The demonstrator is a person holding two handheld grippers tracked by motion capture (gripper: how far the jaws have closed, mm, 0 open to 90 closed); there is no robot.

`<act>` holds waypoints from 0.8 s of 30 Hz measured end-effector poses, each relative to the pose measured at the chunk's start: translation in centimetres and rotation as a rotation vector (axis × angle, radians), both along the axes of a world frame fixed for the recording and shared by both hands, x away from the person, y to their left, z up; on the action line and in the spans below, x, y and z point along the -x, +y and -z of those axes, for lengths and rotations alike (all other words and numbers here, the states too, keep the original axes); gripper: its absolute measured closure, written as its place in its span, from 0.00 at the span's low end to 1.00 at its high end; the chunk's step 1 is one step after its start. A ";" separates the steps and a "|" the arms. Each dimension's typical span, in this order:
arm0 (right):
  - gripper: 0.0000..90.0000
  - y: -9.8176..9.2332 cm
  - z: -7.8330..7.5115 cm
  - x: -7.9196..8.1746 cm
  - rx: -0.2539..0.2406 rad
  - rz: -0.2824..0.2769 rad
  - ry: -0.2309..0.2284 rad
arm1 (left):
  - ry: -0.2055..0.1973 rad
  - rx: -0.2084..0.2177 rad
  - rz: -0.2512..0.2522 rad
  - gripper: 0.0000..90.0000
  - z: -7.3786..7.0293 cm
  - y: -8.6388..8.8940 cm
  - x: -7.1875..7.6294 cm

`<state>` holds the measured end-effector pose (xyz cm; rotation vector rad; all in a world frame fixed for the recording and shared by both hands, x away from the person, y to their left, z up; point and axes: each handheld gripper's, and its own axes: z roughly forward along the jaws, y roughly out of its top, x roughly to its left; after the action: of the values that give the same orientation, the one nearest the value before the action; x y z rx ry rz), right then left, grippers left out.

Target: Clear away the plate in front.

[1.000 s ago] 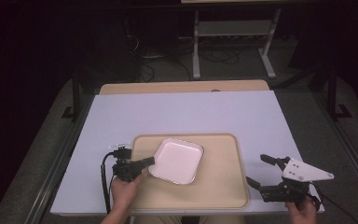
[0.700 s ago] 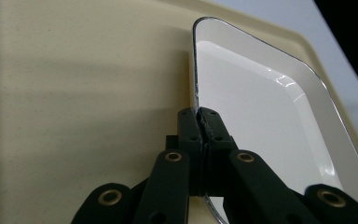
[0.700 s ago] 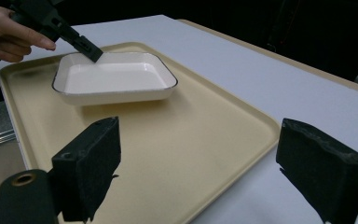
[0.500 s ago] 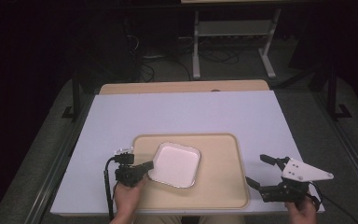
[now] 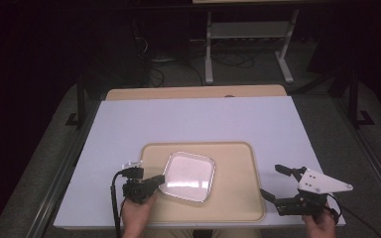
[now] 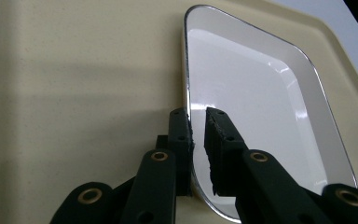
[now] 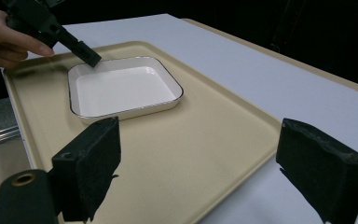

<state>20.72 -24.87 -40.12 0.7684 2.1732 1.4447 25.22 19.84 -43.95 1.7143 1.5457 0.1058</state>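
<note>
A white square dish (image 5: 188,176) with a thin dark rim lies on the left half of a beige tray (image 5: 233,198). My left gripper (image 5: 159,179) comes in from the lower left, shut on the dish's near-left rim. In the left gripper view the jaws (image 6: 198,125) straddle that rim (image 6: 186,84), one pad outside and one inside the dish (image 6: 256,107). My right gripper (image 5: 272,181) stands wide open at the tray's right edge, nothing between its pads (image 7: 95,154). From there the dish (image 7: 121,88) sits farther off, with the left gripper (image 7: 87,55) at its corner.
The tray sits near the front of a white tabletop (image 5: 198,121) with a wooden strip (image 5: 193,92) along the far edge. Beyond the table are a metal stand (image 5: 248,34) and cables on a dark floor. A cable (image 5: 115,203) trails from the left gripper.
The left hand and its gripper drew back toward the front edge, and the dish shifted and turned slightly with it. The right gripper stayed still.
</note>
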 end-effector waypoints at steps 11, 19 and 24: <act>0.14 -0.1 0.0 0.0 -0.001 0.006 0.001 | 0.007 0.008 0.056 0.85 0.1 -0.6 1.6; 0.14 -0.2 0.0 0.0 -0.001 0.009 0.002 | 0.007 0.023 0.077 0.85 0.3 -0.8 2.2; 0.14 -0.2 0.0 0.0 -0.001 0.009 0.003 | -0.002 0.024 0.079 0.86 0.4 -1.0 2.4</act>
<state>20.73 -25.05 -40.13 0.7804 2.1685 1.4410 22.82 18.82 -44.36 1.7538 1.4696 0.0485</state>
